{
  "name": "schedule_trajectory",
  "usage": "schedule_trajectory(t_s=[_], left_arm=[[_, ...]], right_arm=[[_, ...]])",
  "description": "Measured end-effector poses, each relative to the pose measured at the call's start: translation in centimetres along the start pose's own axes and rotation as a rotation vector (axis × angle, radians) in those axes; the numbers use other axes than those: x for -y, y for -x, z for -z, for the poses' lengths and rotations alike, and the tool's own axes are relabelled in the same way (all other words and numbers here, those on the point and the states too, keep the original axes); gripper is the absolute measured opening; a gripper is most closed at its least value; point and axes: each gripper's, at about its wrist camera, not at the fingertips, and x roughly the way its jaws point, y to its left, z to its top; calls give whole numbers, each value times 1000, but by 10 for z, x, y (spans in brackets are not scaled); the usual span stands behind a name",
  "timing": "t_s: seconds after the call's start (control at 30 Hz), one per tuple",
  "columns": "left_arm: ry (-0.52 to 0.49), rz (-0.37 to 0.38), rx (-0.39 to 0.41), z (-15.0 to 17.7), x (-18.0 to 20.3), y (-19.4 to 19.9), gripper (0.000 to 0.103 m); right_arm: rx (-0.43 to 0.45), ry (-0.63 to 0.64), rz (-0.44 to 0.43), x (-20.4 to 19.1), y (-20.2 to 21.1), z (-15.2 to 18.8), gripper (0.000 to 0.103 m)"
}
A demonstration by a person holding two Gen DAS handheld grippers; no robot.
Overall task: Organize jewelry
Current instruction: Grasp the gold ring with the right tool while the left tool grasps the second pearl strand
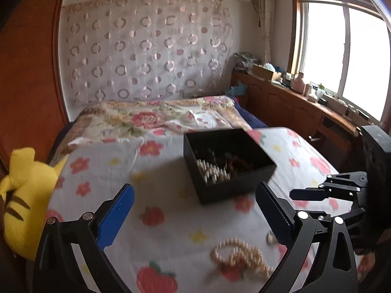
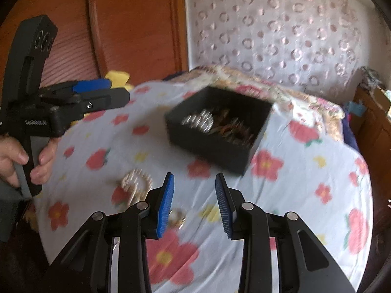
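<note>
A black open box [image 1: 229, 163] holding pearl strands and darker jewelry sits on the flowered sheet; it also shows in the right wrist view [image 2: 217, 127]. A pearl necklace [image 1: 240, 256] lies loose on the sheet near my left gripper's right finger; it also shows in the right wrist view [image 2: 136, 183]. A small gold ring-like piece [image 2: 177, 217] lies by my right gripper's left finger. My left gripper [image 1: 195, 195] is open and empty above the sheet. My right gripper [image 2: 194, 183] is open and empty, in front of the box.
A yellow plush toy [image 1: 22, 195] lies at the bed's left edge. A wooden cabinet [image 1: 305, 112] with clutter runs under the window on the right. A wooden headboard [image 2: 134, 24] stands behind the bed.
</note>
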Motion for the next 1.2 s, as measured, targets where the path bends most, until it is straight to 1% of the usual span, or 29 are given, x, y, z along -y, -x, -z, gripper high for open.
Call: schedule_trajectory(t_s=[0.1, 0.17, 0.27, 0.4, 0.43, 0.47, 0.6, 0.73, 0.8, 0.83, 0.87, 0.93, 0.97, 1.0, 1.17, 1.2], left_arm=[[-5, -1, -23, 19, -2, 4, 95], [1, 3, -47, 31, -6, 7, 95], [17, 8, -75, 45, -11, 10, 95], [21, 7, -93, 58, -15, 16, 95], [20, 3, -95, 60, -16, 18, 95], [20, 2, -97, 60, -15, 18, 95], [13, 1, -115, 62, -15, 16, 95], [9, 24, -135, 64, -10, 11, 95], [3, 36, -141, 66, -6, 8, 91], [-2, 42, -151, 67, -4, 6, 85], [-4, 47, -158, 67, -3, 4, 82], [-11, 58, -170, 67, 1, 1, 78], [-14, 64, -174, 68, 3, 0, 74], [-17, 71, -180, 68, 5, -1, 72], [-40, 100, -205, 68, 17, -9, 55], [-46, 102, -208, 67, 19, -11, 54]], right_arm=[[-60, 30, -12, -12, -13, 12, 38], [-87, 46, -14, -17, -19, 16, 38], [-112, 51, 4, -20, -26, 19, 38], [-119, 52, 11, -23, -29, 17, 38], [-119, 53, 8, -23, -28, 17, 31], [-118, 57, 1, -25, -28, 18, 22], [-108, 70, 19, -31, -22, 22, 22], [-78, 48, 28, -30, -8, 32, 22], [-69, 32, 24, -28, -1, 38, 22], [-65, 21, 25, -27, 3, 42, 22], [-62, 12, 26, -26, 7, 46, 22], [-57, -2, 32, -24, 12, 53, 22], [-56, -4, 36, -25, 14, 56, 22], [-55, -8, 35, -25, 16, 59, 22], [-41, -20, 44, -26, 21, 68, 22], [-32, -22, 49, -26, 22, 68, 22]])
